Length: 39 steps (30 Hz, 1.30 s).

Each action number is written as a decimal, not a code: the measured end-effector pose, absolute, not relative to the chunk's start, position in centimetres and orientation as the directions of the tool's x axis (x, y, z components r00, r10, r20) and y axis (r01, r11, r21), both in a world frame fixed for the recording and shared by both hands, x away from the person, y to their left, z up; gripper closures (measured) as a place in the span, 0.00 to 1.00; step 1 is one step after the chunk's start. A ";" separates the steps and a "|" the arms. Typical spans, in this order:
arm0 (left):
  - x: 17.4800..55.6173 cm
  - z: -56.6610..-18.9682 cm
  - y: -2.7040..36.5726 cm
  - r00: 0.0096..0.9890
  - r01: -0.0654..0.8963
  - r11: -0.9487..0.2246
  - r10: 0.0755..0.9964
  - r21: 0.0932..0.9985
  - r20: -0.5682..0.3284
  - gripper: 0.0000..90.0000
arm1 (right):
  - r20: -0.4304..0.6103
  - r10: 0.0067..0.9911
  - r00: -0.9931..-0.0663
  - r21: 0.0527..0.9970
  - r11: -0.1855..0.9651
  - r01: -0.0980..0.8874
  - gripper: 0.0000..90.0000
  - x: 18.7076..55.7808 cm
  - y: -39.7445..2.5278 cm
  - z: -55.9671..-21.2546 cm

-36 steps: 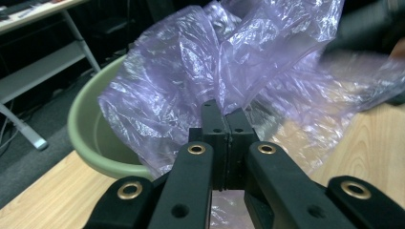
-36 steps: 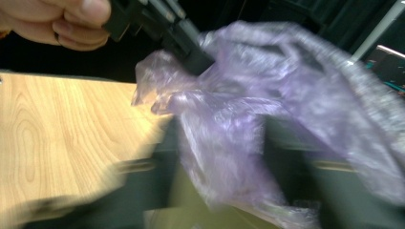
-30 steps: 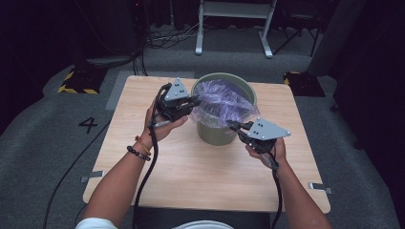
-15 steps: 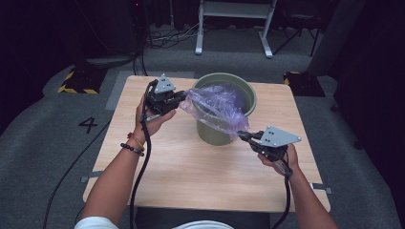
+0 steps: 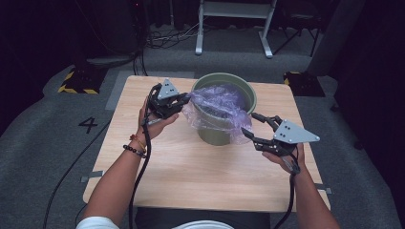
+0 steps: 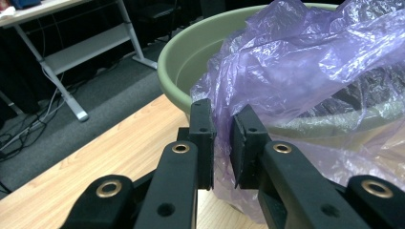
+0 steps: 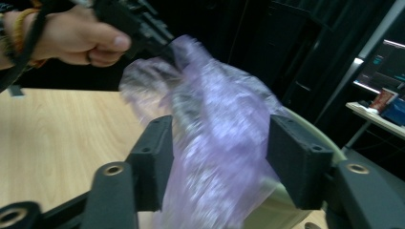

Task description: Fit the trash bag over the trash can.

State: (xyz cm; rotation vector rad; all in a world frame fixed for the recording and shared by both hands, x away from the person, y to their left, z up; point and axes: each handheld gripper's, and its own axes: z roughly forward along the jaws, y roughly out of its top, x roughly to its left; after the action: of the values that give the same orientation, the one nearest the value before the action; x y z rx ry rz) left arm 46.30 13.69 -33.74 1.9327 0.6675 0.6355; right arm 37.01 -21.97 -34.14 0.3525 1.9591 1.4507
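Since a second ago the right gripper [image 5: 249, 124] has let go of the purple bag [image 5: 220, 106] and drawn back, fingers apart, the film loose between them. Left gripper [image 6: 221, 143] stays clamped on the bag's edge just outside the green bucket's [image 5: 250, 98] rim. Bare desk [image 5: 191, 167] lies below both grippers, so lining can go on freely.
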 end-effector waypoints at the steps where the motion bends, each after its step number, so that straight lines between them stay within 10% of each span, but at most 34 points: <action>1: 46.3 -33.7 13.6 0.715 0.183 -0.391 0.683 0.902 0.151 0.90 | -0.339 0.574 -0.745 0.927 0.339 -0.161 0.45 37.2 -21.9 -34.0; 10: 46.5 -33.6 13.4 0.713 0.178 -0.395 0.683 0.901 0.159 0.87 | -0.342 0.585 -0.735 0.912 0.395 -0.110 0.44 39.0 -20.3 -33.3; 16: 46.7 -33.4 13.0 0.705 0.159 -0.406 0.684 0.900 0.184 0.82 | -0.376 0.583 -0.720 0.875 0.478 -0.070 0.95 41.1 -19.3 -33.5; 19: 46.9 -33.4 12.9 0.693 0.161 -0.404 0.696 0.901 0.188 0.78 | -0.369 0.615 -0.696 0.882 0.468 -0.055 0.99 41.7 -19.8 -33.2; 39: 50.1 -34.3 13.3 0.676 0.167 -0.391 0.714 0.905 0.183 0.84 | -0.174 0.786 -0.593 0.935 0.321 0.150 0.98 49.2 -23.5 -33.7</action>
State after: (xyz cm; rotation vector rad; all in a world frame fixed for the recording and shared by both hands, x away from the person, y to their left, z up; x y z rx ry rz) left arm 50.14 13.31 -34.30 1.9142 0.6880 0.7036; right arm 49.16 -23.53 -33.70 0.8234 1.9552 1.2883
